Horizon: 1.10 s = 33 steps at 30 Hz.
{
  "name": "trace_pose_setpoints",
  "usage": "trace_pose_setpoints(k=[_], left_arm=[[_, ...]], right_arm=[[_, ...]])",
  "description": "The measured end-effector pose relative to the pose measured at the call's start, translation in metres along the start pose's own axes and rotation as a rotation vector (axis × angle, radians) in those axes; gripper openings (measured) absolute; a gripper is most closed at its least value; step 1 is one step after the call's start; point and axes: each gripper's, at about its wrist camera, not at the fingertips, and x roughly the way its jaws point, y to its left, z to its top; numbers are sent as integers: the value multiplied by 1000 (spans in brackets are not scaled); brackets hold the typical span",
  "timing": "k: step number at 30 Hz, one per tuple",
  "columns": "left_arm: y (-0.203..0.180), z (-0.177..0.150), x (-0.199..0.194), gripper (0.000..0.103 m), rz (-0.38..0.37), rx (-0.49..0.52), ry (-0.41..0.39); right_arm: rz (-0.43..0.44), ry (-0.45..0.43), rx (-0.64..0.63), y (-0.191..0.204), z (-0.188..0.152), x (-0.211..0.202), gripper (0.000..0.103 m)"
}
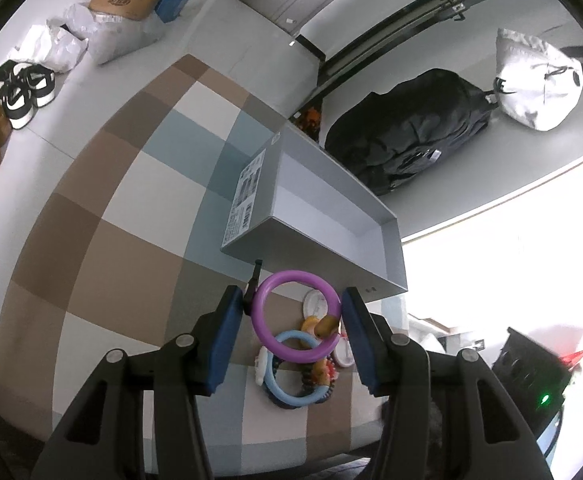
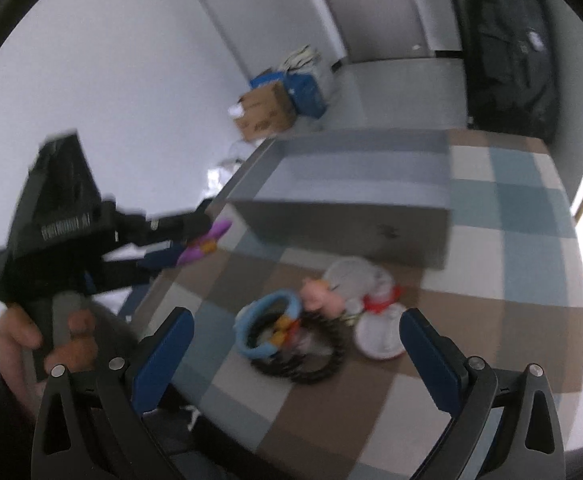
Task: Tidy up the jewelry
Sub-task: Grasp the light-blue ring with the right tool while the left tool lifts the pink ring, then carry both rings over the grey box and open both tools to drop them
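Purple ring [image 1: 296,317] sits between the left gripper [image 1: 287,336] pads, clamped, above the jewelry pile [image 1: 303,364]. Grey box [image 1: 331,216] at 12 o'clock. Right gripper [image 2: 297,360] jaws wide apart, empty, pile at its 12 o'clock.

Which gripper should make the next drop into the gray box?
Left. The left gripper already holds the purple bracelet just short of the gray box; the right gripper is open, empty.
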Motion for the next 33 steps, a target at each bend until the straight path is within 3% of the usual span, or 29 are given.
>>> trace_pose_setpoints(k=[6, 11, 21, 27, 33], left_arm=[[2, 1, -6, 45, -26, -10, -9], [6, 3, -14, 45, -40, -18, -21], [20, 8, -22, 45, -46, -68, -33], [24, 9, -22, 45, -53, -80, -26], [24, 9, -23, 45, -55, -82, -24]], right_arm=[[-87, 50, -158, 34, -5, 25, 102], [-151, 93, -219, 51, -8, 46, 93], [-314, 138, -362, 68, -21, 71, 61], [-319, 136, -382, 67, -23, 73, 59], [-250, 75, -324, 60, -14, 57, 59]])
